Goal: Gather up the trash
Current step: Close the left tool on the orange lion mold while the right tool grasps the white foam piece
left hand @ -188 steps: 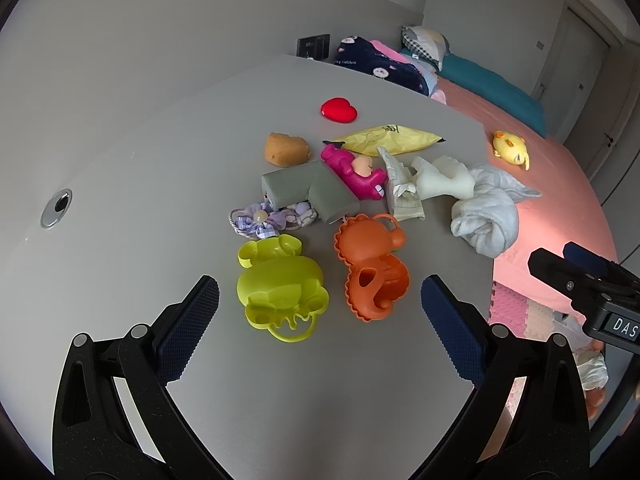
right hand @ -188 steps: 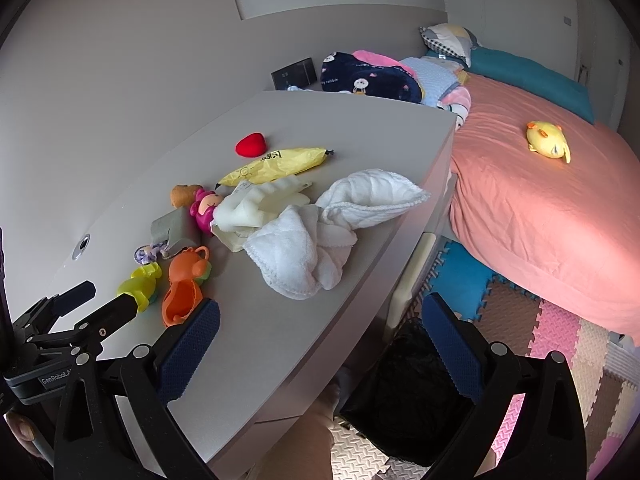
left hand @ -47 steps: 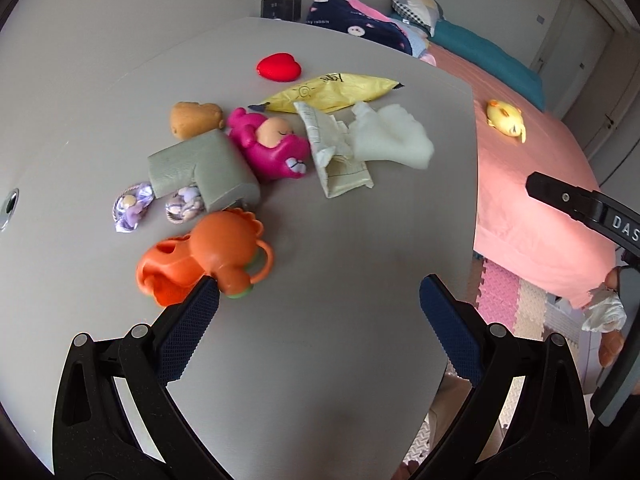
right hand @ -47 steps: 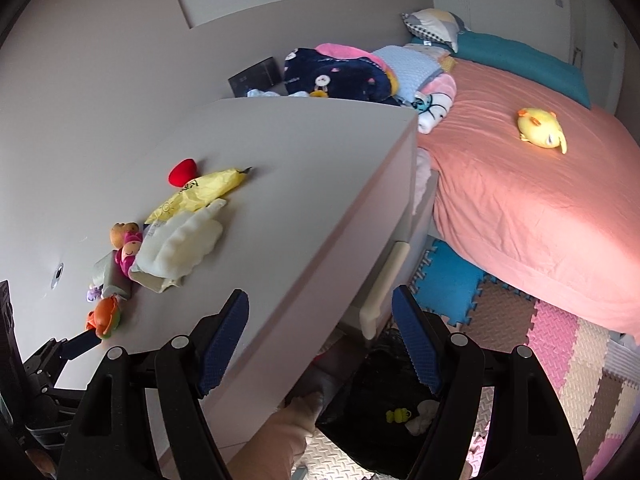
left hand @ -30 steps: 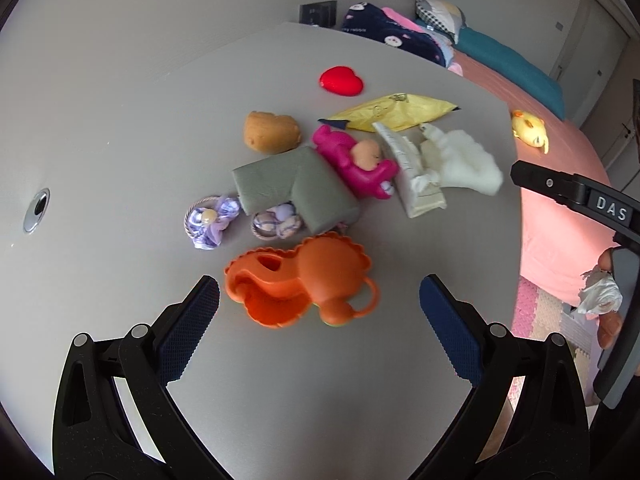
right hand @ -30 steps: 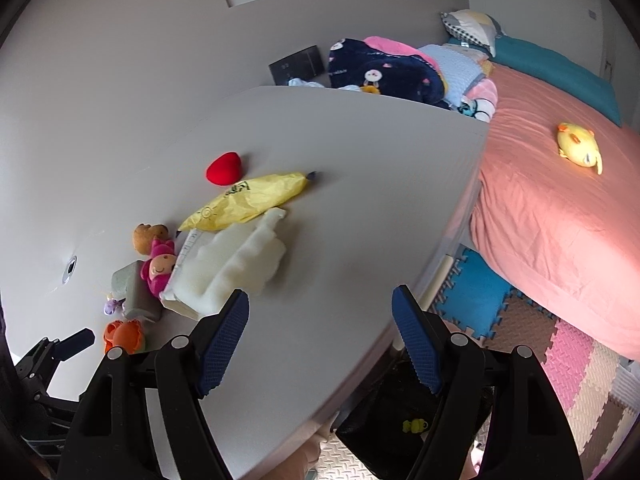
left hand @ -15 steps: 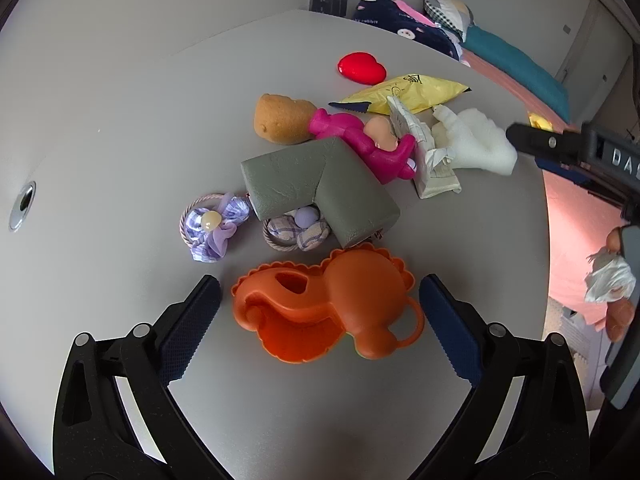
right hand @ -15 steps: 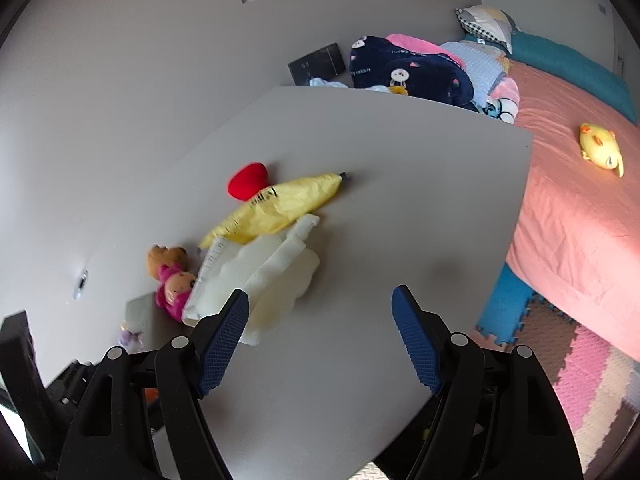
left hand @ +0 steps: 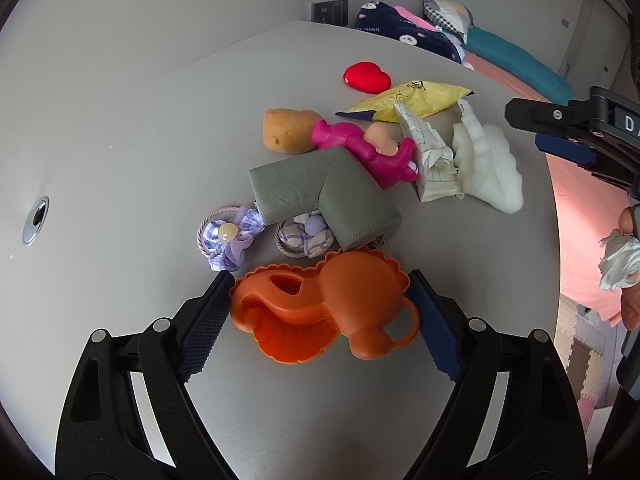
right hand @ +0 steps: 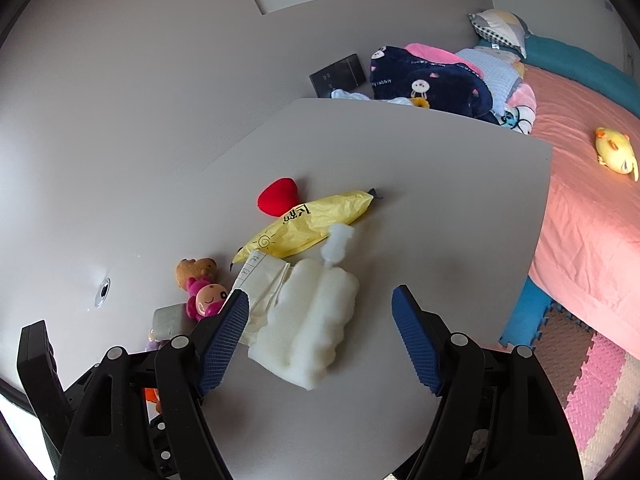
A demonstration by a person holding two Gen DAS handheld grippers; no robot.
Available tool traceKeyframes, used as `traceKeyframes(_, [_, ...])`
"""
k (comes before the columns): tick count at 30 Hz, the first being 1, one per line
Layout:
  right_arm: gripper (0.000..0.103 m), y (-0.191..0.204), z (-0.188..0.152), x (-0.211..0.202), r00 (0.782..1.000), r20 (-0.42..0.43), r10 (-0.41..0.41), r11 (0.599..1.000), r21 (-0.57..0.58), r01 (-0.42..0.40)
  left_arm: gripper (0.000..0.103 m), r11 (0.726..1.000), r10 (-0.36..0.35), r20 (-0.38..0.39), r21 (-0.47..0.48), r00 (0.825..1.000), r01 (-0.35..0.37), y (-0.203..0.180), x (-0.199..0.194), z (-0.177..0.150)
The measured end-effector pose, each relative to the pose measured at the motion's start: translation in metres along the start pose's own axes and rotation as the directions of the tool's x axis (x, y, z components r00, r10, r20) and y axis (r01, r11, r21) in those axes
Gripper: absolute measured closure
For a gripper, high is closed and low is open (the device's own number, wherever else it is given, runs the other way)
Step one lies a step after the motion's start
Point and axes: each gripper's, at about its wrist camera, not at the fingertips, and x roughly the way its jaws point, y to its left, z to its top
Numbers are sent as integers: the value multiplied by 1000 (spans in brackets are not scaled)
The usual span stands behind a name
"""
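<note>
An orange plastic toy (left hand: 320,304) lies on the grey table (left hand: 120,128) between the pads of my open left gripper (left hand: 318,320), which straddle it without gripping. Behind it lie a grey foam corner piece (left hand: 324,192), a folded paper wrapper (left hand: 432,160), a white foam piece (left hand: 488,164) and a yellow wrapper (left hand: 416,100). My right gripper (right hand: 320,340) is open and empty, hovering just above the white foam piece (right hand: 312,320), with the yellow wrapper (right hand: 308,220) beyond. It also shows at the right edge of the left wrist view.
A pink doll (left hand: 368,148), a brown plush (left hand: 286,130), a red heart (left hand: 366,76) and two purple hair ties (left hand: 228,240) lie among the trash. The table edge (right hand: 536,240) drops to a pink bed (right hand: 592,200) and foam floor mats (right hand: 592,380).
My left gripper has moved forward and its pads have come in around the orange toy. My right gripper has swung from the table edge to over the white foam piece.
</note>
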Motion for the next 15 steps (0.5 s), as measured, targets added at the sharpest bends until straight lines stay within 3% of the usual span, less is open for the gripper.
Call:
traceKeyframes(5, [29, 2, -2, 21, 999, -44, -8, 1000, 0, 8, 20, 1000, -1, -4, -2, 1000, 1, 1, 0, 0])
traceKeyframes(7, [34, 3, -4, 28, 998, -60, -5, 1000, -3, 5, 20, 1000, 1, -5, -1, 1000, -1, 1, 1, 0])
traceKeyframes(9, [51, 4, -6, 36, 996, -86, 22, 1000, -2, -22, 20, 1000, 5, -3, 3, 1000, -5, 1, 2, 0])
traceKeyframes(15, [81, 10, -8, 29, 997, -75, 23, 999, -40, -27, 20, 1000, 19, 11, 16, 1000, -19, -4, 0, -1])
